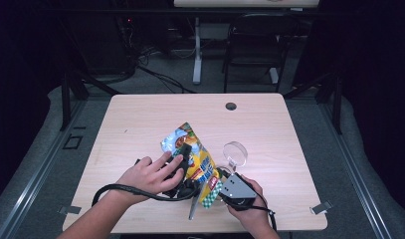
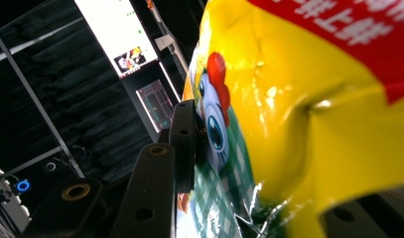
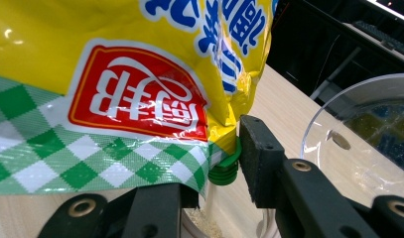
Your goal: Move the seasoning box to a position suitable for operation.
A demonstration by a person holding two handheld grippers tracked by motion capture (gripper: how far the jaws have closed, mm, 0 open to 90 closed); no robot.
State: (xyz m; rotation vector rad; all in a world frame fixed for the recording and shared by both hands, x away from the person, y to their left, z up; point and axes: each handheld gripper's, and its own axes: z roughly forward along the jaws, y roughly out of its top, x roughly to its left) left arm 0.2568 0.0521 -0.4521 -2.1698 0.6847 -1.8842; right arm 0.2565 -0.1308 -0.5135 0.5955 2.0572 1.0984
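Our left claw point(image 1: 182, 167) pinches the body of a yellow seasoning pouch point(image 1: 192, 159), tipping it over the wooden bench point(image 1: 140, 124). Our right claw point(image 3: 209, 163) closes around the pouch's green spout point(image 3: 224, 171), probably steadying it to pour into the clear glass bowl point(image 1: 235, 153) just beside it.

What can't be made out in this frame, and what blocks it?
- High view: left gripper jaws, covered by the hand.
- Right gripper view: the green spout, partly behind the yellow bag and a jaw.
- Clear cup, cut off by the edge.
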